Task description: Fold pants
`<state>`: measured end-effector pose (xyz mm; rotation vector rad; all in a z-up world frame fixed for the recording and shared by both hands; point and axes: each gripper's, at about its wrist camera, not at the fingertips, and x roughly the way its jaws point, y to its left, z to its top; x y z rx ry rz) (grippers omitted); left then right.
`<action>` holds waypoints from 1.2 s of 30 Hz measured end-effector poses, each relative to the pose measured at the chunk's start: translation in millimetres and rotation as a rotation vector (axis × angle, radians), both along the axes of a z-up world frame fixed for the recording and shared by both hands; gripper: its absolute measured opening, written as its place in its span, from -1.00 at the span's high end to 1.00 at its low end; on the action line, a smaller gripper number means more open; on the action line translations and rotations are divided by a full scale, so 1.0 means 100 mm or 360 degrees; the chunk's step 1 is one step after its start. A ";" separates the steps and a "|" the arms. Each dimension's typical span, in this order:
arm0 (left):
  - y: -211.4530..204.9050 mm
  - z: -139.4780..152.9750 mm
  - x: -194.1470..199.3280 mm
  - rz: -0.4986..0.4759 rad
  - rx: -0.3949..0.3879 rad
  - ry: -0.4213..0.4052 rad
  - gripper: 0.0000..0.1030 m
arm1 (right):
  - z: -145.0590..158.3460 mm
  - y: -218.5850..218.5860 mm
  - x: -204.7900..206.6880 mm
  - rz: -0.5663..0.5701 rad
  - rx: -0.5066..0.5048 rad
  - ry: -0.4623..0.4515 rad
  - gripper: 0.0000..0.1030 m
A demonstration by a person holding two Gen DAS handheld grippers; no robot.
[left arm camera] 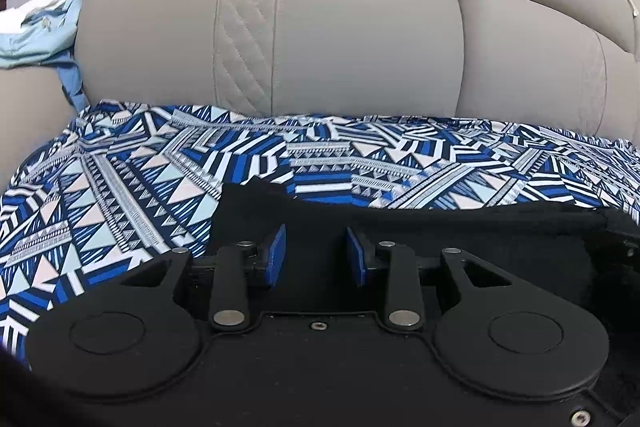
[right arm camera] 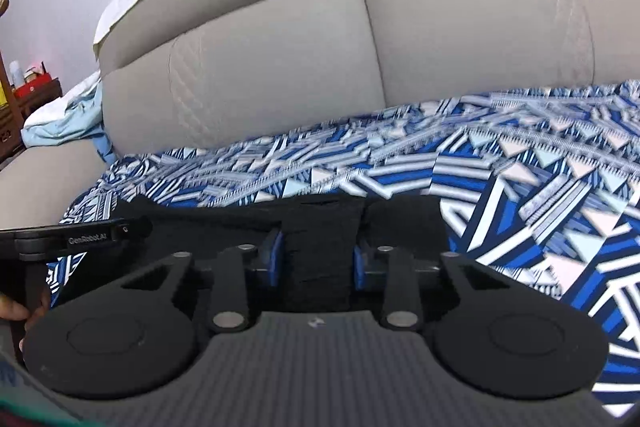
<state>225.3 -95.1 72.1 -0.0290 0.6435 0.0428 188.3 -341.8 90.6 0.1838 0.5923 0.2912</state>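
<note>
Black pants (left arm camera: 460, 227) lie on a blue-and-white patterned cloth (left arm camera: 160, 167) spread over a sofa seat. My left gripper (left arm camera: 316, 255) is open, its blue pads (left arm camera: 278, 247) low over the pants' black fabric, nothing between them. In the right wrist view my right gripper (right arm camera: 318, 259) stands open with a bunched fold of the black pants (right arm camera: 320, 251) lying between its blue pads (right arm camera: 274, 259); the pads stand apart on either side of it. The left gripper's body (right arm camera: 76, 237) shows at the left of that view.
The beige sofa backrest (left arm camera: 340, 47) rises right behind the patterned cloth (right arm camera: 520, 187). Light-blue and white clothes (left arm camera: 36, 31) are piled on the left armrest. A wooden shelf with a red box (right arm camera: 32, 91) stands far left.
</note>
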 end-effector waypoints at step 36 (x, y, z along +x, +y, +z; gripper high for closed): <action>0.17 -0.02 -1.80 -0.0030 -0.0031 0.0174 0.29 | -0.11 -0.13 0.12 -0.0159 -0.0061 0.0086 -0.57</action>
